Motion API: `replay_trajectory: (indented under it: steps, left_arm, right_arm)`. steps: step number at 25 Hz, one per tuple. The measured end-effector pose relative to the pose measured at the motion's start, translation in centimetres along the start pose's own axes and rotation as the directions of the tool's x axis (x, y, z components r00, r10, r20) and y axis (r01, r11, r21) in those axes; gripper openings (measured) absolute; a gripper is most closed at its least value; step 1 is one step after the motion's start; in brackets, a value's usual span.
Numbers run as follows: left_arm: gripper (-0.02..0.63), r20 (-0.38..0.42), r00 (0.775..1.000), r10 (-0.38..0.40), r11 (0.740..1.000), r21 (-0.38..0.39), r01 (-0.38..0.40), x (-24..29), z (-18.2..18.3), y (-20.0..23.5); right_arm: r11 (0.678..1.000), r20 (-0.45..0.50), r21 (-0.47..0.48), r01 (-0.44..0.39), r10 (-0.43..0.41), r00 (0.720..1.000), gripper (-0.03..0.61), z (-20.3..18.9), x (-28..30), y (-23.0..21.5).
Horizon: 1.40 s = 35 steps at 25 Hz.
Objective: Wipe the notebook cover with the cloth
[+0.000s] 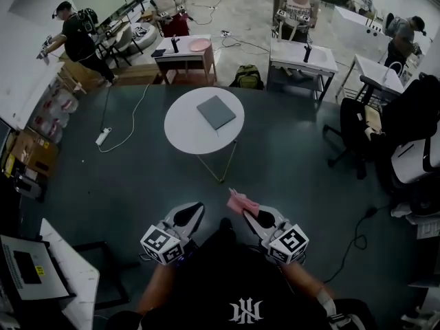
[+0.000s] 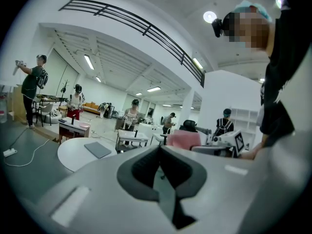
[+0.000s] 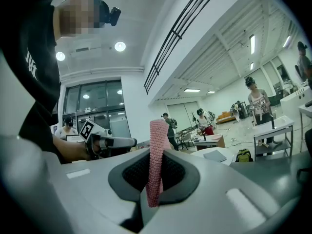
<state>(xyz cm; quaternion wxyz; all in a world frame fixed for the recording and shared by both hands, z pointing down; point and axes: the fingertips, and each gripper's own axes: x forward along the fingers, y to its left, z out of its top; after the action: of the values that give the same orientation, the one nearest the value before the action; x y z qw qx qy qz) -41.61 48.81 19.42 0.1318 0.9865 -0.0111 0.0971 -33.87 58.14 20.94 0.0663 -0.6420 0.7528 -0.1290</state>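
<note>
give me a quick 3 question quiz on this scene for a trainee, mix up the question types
1. Multiple choice: what is clamped in the right gripper?
A) a pink cloth
B) a pen
C) nothing

2. True or false: the grey notebook lies flat on the round white table, away from both grippers.

3. Fill in the blank: the left gripper has its jaws ____, with nothing between them.

Key:
1. A
2. True
3. together
</note>
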Motion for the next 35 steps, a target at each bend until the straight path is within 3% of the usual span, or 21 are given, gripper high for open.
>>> replay_trajectory:
  steps: [10,25,35]
  left_arm:
    - [0.003,0.009,1.0,-0.006,0.999,-0.044,0.007,7.0,1.1,7.1]
    - [0.003,0.041,0.999,-0.019,0.998,-0.061,0.021,18.3,10.4,24.1]
    - [0.003,0.047,0.998,-0.042,0.993,-0.106,0.047,23.7,12.0,33.9]
  right_arm:
    - [0.999,-0.044,0.01,0.045,-0.045,0.998,0.014,0.0,4.1,-7.7]
    - [0.997,-0.064,-0.069,0.041,-0.045,0.997,0.014,8.8,20.0,-19.7]
    - [0.994,-0.058,-0.093,0.055,-0.061,0.996,0.014,11.5,29.4,-25.8]
